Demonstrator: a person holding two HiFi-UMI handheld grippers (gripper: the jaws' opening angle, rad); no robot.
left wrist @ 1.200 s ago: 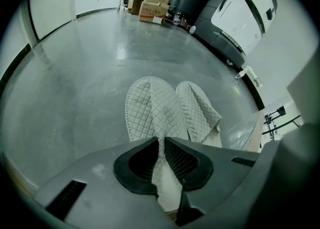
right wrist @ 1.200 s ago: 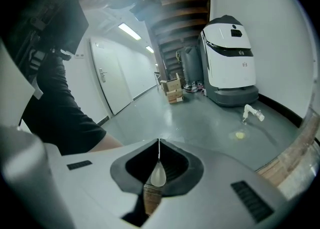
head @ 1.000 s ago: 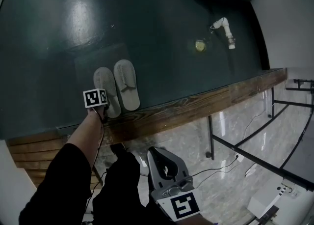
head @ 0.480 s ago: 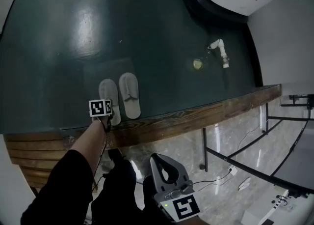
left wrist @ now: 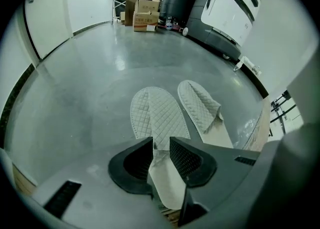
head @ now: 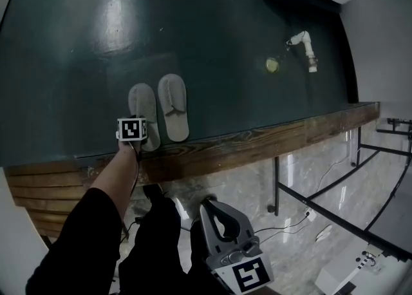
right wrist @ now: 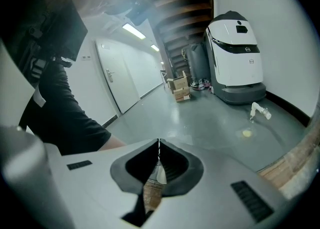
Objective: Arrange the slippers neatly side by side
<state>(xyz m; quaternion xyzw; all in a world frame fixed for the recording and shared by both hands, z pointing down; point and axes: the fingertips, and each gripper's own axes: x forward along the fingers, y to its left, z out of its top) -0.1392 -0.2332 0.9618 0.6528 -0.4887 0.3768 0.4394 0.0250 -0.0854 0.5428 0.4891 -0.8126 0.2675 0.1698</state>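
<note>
Two grey quilted slippers lie side by side on the dark green floor, close to the wooden edge: the left slipper [head: 141,108] [left wrist: 152,115] and the right slipper [head: 172,104] [left wrist: 200,104]. My left gripper [head: 136,135] [left wrist: 161,144] points steeply down over the left slipper's heel. Its jaws have just been opening and now stand apart, with the slipper's fabric in the gap and no pad pressing on it. My right gripper [head: 214,207] [right wrist: 158,145] hangs low in front of the person's legs, off the platform, shut with nothing in it.
A wooden edge [head: 257,142] bounds the green floor, with marble floor and black metal frame legs [head: 302,190] below it. A white pipe piece [head: 304,46] and a yellow spot [head: 273,64] lie at the right. A white machine [right wrist: 235,58] and cardboard boxes [left wrist: 142,15] stand at the back.
The head view has swayed. My left gripper stays over the left slipper's heel, and the slippers keep their places side by side. The right gripper stays low.
</note>
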